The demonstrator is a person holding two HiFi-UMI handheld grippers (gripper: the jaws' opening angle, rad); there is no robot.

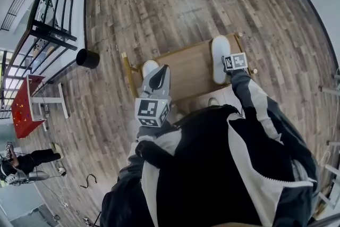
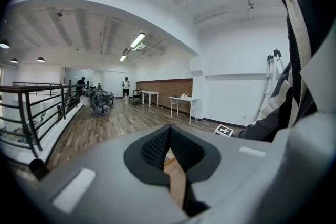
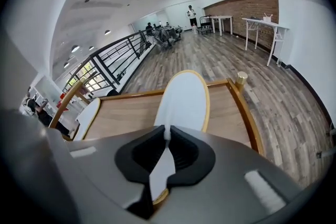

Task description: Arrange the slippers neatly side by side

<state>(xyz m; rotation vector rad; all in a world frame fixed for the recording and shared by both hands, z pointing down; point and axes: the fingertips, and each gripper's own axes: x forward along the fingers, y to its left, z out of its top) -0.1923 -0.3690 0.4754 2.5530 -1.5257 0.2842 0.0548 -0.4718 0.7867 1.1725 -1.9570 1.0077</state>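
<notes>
White fabric, two slippers, both lying on the low wooden table point(image 1: 188, 69). The right-end slipper point(image 3: 184, 97) lies at the table's right end, and the left-end slipper point(image 1: 149, 67) lies at its left end. They are well apart, with the bare tabletop between them, so the pair is not yet side by side.

Right gripper point(image 3: 167, 134): clamped on the near edge of the right-end slipper, with white material visibly pinched between the pads. The slipper appears still to rest on the table.

Left gripper point(image 2: 169, 131): jaws closed together with nothing between them. It is held above the table's left end, near the left-end slipper but not on it.

Assessment: one slipper is grasped and none has been moved into place. At least one must be brought across and both lined up.

Surroundings: a black bin point(image 1: 87, 58) stands on the floor left of the table. A red stand point(image 1: 25, 106) and a railing point(image 1: 48, 8) lie further left. None of these obstructs. The table's raised rim may catch a slipper that is dragged. The tabletop between the pair carries nothing.
</notes>
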